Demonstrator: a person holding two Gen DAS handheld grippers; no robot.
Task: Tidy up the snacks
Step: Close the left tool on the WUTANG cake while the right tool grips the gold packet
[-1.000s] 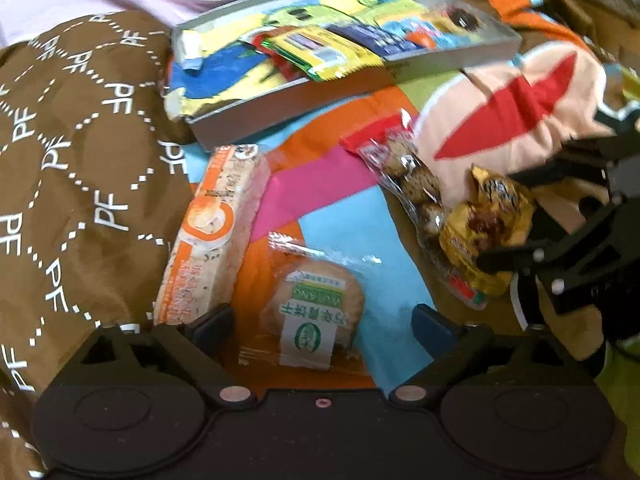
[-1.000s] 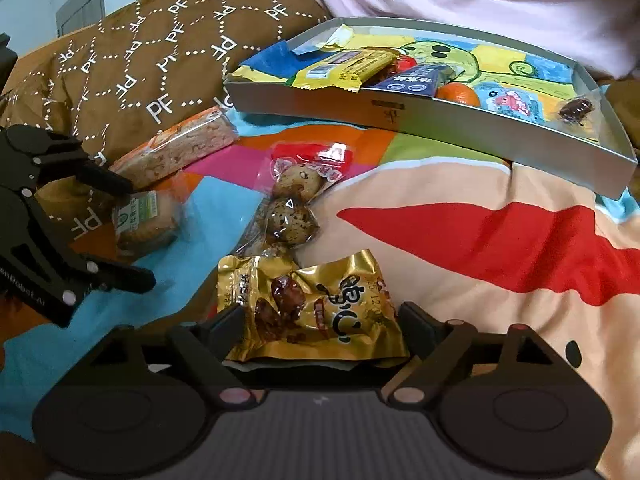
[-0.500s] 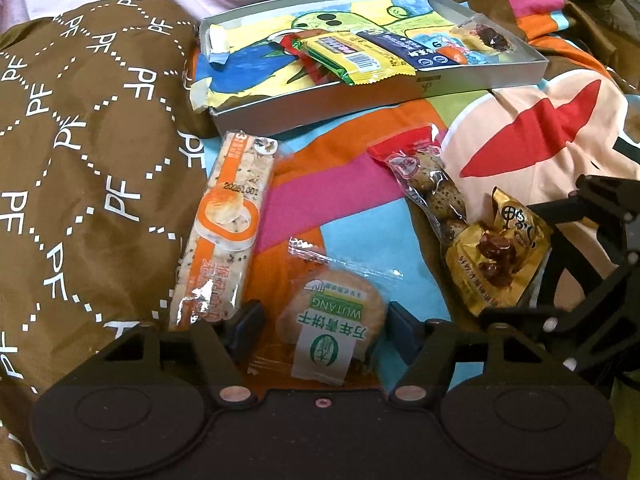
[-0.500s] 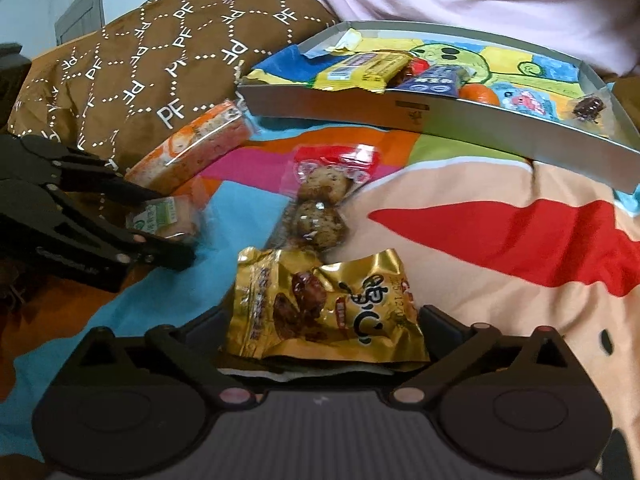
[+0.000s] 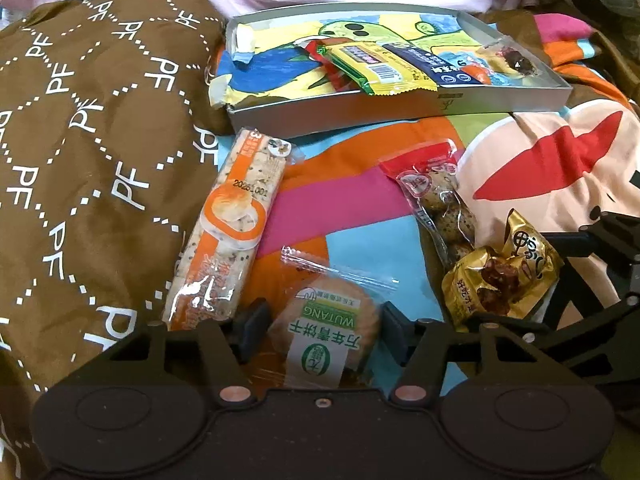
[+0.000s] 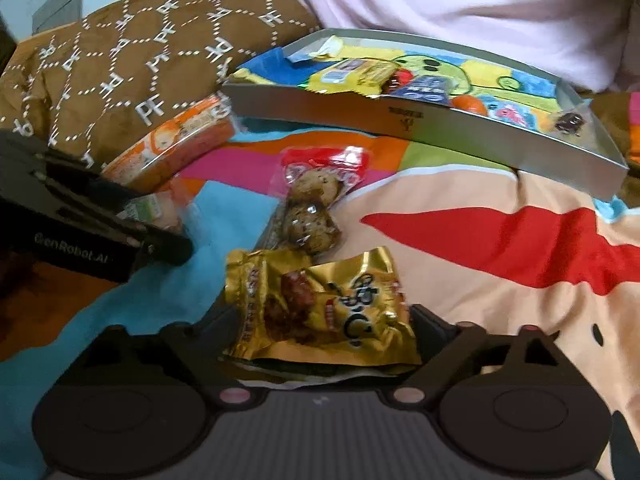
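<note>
Left gripper (image 5: 320, 330) sits low over the round biscuit pack (image 5: 326, 330) on the near part of the colourful blanket (image 5: 360, 224). Its jaws have just been closing, the pack between them; the pads look close to the wrapper's sides, but I cannot tell if they press on it yet.

Right gripper (image 6: 316, 324) is spread wide either side of the gold snack bag (image 6: 320, 308) — its jaws have just been narrowing a little, with no squeeze visible, and the bag lies loose on the blanket.

The grey tray (image 5: 400, 110) is at the far side, already holding a few packets. Still outside it: the long orange cracker pack (image 5: 228, 232) at left against the brown quilt (image 5: 80, 120), and the quail egg pack (image 5: 440, 204) just beyond the gold bag, its near end touching it.

Risks, judged from here:
- The biscuit wrapper is slick and puffy; a pinch on film only could slip out on the lift, and a hard squeeze could crack the biscuit.
- The gold bag may drag the egg pack along — they overlap.
- The soft blanket gives, so fingertips may snag fabric.
- Both grippers are near each other and could collide on the way to the tray.
</note>
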